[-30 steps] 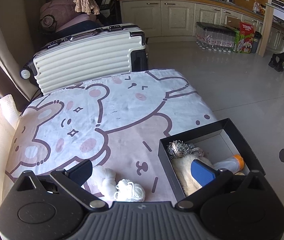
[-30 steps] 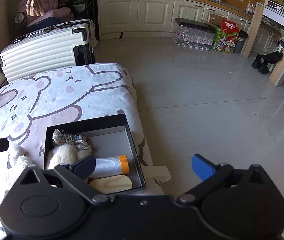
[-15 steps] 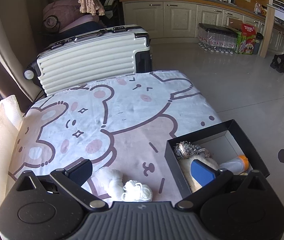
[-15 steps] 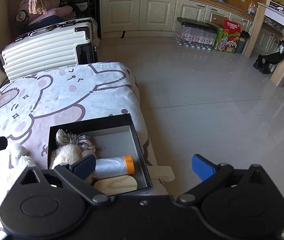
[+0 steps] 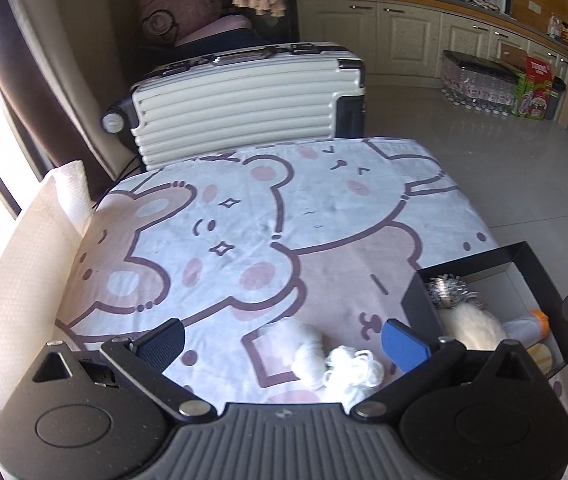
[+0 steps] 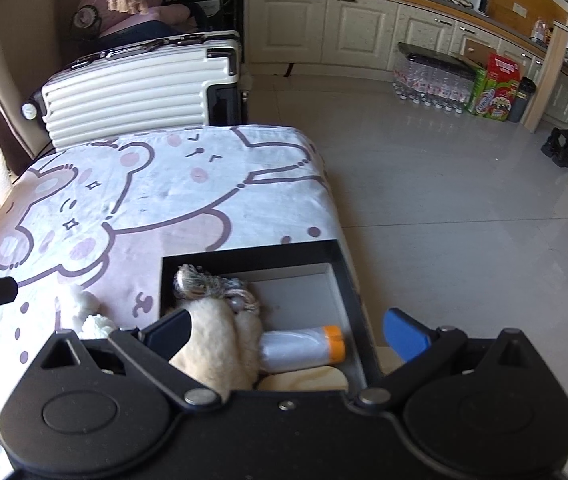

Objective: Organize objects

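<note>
A black open box [image 5: 531,256] [image 6: 252,254] sits at the right edge of a table covered by a bear-print cloth [image 5: 268,216]. In it lie a silvery rope bundle [image 6: 204,284], a cream fluffy item [image 6: 220,344], a clear roll with an orange end [image 6: 303,350] and a pale wooden piece [image 6: 303,380]. White fluffy yarn [image 5: 339,364] [image 6: 88,312] lies on the cloth left of the box. My left gripper [image 5: 284,342] is open above the yarn. My right gripper [image 6: 287,332] is open over the box.
A white ribbed suitcase [image 5: 244,96] stands behind the table. A paper towel roll [image 5: 32,248] lies along the table's left side. Tiled floor [image 6: 463,220] lies right of the table, with bottled water and a red carton [image 6: 499,84] by the kitchen cabinets.
Both grippers have shifted left and slightly forward. The left one is now centred over the white yarn, and the right one sits over the box. Both stay open.
</note>
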### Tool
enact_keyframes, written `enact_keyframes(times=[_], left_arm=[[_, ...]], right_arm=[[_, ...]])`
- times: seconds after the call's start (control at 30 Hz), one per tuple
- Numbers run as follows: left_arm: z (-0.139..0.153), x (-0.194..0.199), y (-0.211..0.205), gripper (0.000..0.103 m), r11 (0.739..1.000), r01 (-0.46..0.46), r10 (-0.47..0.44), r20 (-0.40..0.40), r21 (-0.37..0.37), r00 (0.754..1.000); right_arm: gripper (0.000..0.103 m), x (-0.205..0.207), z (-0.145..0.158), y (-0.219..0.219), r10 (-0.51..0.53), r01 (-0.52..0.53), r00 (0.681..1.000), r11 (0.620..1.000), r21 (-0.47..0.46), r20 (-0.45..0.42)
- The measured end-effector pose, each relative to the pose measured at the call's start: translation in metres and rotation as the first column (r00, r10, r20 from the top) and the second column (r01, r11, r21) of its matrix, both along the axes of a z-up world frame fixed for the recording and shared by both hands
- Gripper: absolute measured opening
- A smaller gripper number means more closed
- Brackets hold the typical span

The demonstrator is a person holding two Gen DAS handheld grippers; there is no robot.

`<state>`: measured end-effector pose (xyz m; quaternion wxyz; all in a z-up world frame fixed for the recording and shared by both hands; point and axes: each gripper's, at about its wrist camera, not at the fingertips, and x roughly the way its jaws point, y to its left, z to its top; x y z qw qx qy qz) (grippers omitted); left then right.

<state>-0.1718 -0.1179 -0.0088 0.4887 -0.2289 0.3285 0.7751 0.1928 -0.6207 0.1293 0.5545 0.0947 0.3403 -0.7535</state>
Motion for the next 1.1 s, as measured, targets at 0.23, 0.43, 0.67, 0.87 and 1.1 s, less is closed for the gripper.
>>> enact_keyframes(times=[0.23, 0.43, 0.67, 0.87, 1.1], left_arm=[[0.004, -0.030, -0.015, 0.103, 0.998, -0.055, 0.055, -0.002, 0.003, 0.998], [0.007, -0.049, -0.024, 0.103, 0.995, -0.097, 0.097, 0.013, 0.005, 0.995], [0.011, -0.055, -0.029, 0.103, 0.994, -0.105, 0.105, 0.016, 0.018, 0.994], [0.015, -0.052, -0.029, 0.103, 0.994, -0.103, 0.103, 0.003, 0.034, 0.995], [0.014, -0.050, -0.026, 0.103, 0.995, -0.094, 0.095, -0.011, 0.016, 0.995]], right_arm=[[0.103, 0.032, -0.013, -0.014, 0.043, -0.043, 0.999, 0.999, 0.018, -0.007], [0.103, 0.053, -0.020, -0.020, 0.076, -0.076, 0.997, 0.997, 0.026, -0.008], [0.103, 0.065, -0.022, -0.023, 0.088, -0.088, 0.996, 0.996, 0.029, 0.014], [0.103, 0.073, -0.022, -0.024, 0.097, -0.097, 0.995, 0.995, 0.019, 0.018], [0.103, 0.078, -0.022, -0.030, 0.079, -0.080, 0.997, 0.997, -0.001, 0.025]])
